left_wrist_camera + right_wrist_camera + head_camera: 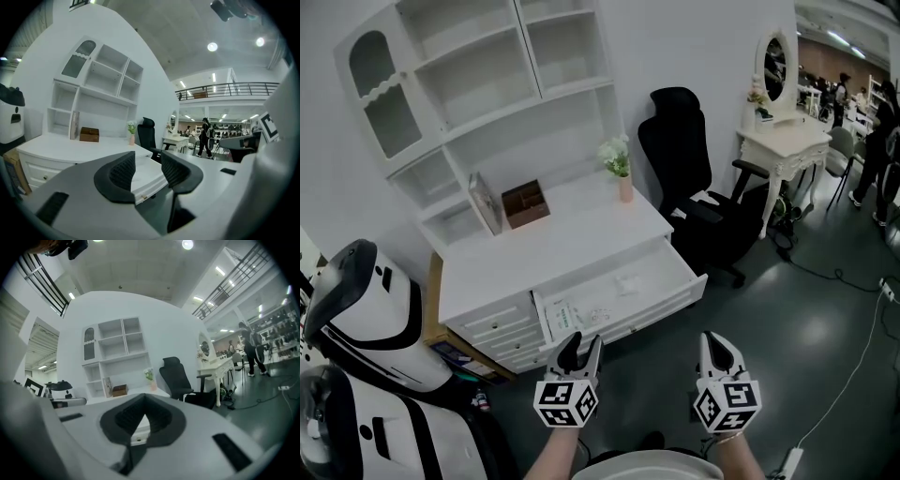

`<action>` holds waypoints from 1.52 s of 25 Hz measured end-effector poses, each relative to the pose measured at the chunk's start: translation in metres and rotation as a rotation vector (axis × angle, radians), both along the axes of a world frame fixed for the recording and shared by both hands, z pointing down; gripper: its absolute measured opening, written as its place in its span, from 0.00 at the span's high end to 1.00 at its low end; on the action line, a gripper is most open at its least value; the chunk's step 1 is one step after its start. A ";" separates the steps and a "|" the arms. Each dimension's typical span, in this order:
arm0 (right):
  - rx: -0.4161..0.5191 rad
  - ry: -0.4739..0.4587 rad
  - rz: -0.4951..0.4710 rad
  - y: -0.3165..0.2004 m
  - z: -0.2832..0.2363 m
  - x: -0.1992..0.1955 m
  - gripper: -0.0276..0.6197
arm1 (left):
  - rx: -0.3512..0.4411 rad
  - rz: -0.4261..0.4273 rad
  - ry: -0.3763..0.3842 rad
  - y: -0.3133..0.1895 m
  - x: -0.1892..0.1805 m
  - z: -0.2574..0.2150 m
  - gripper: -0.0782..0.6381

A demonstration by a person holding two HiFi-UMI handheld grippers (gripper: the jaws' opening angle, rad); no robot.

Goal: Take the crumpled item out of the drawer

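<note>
The white desk (525,253) has its wide drawer (675,292) pulled open. Inside lies a small white crumpled item (627,281) toward the right, with flat printed papers (572,315) toward the left. Both grippers hang in front of the drawer, above the floor and clear of it. My left gripper (581,343) is open and empty; in the left gripper view (147,165) the drawer's front (142,182) shows through the gap between the jaws. My right gripper (719,345) is shut with nothing in it, its tips meeting in the right gripper view (143,417).
A black office chair (684,178) stands right of the desk. A brown box (525,203) and a flower vase (620,167) sit on the desktop under white shelves (487,75). A white-and-black machine (366,314) crowds the left. A vanity table (783,141) and cables (853,281) lie to the right.
</note>
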State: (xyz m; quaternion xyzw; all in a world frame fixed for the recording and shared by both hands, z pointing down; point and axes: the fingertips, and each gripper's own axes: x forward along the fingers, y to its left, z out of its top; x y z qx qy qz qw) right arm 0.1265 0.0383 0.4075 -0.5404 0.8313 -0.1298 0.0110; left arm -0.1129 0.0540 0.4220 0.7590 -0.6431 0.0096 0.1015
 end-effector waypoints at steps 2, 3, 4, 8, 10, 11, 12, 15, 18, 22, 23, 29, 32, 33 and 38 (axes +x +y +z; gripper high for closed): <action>0.009 0.004 0.001 -0.007 -0.003 0.004 0.95 | 0.008 -0.001 -0.010 -0.010 0.004 -0.003 0.67; 0.011 0.006 -0.001 -0.010 -0.003 0.005 0.95 | 0.009 0.000 -0.015 -0.015 0.006 -0.003 0.67; 0.010 0.008 -0.002 -0.013 -0.002 0.006 0.95 | 0.007 0.000 -0.018 -0.019 0.007 -0.003 0.67; -0.006 0.012 -0.010 -0.022 0.003 0.005 0.95 | -0.010 -0.003 -0.026 -0.033 0.008 0.002 0.67; -0.011 0.015 -0.011 -0.029 0.005 0.004 0.95 | -0.017 -0.005 -0.031 -0.042 0.007 0.003 0.67; -0.014 0.017 -0.010 -0.033 0.006 0.005 0.95 | -0.021 -0.006 -0.033 -0.047 0.006 0.005 0.67; -0.019 0.017 -0.008 -0.037 0.007 0.005 0.95 | -0.026 -0.007 -0.036 -0.052 0.005 0.007 0.67; -0.024 0.015 0.002 -0.051 0.009 0.005 0.95 | -0.036 -0.009 -0.040 -0.070 0.001 0.011 0.66; -0.017 0.019 0.024 -0.071 0.006 0.005 0.95 | -0.041 0.002 -0.040 -0.093 -0.004 0.012 0.65; -0.009 0.034 0.051 -0.100 0.002 0.003 0.95 | -0.051 0.027 -0.051 -0.127 -0.009 0.016 0.64; -0.009 0.038 0.060 -0.108 0.002 0.002 0.95 | -0.054 0.033 -0.052 -0.136 -0.009 0.018 0.64; -0.033 0.046 0.095 -0.152 0.007 -0.006 0.95 | -0.077 0.072 -0.053 -0.191 -0.016 0.026 0.64; -0.044 0.052 0.117 -0.171 0.010 -0.008 0.95 | -0.090 0.100 -0.052 -0.217 -0.017 0.032 0.64; -0.046 0.053 0.124 -0.176 0.010 -0.009 0.95 | -0.096 0.109 -0.055 -0.225 -0.017 0.034 0.64; -0.071 0.060 0.169 -0.195 0.018 -0.006 0.95 | -0.151 0.148 -0.043 -0.259 -0.015 0.054 0.63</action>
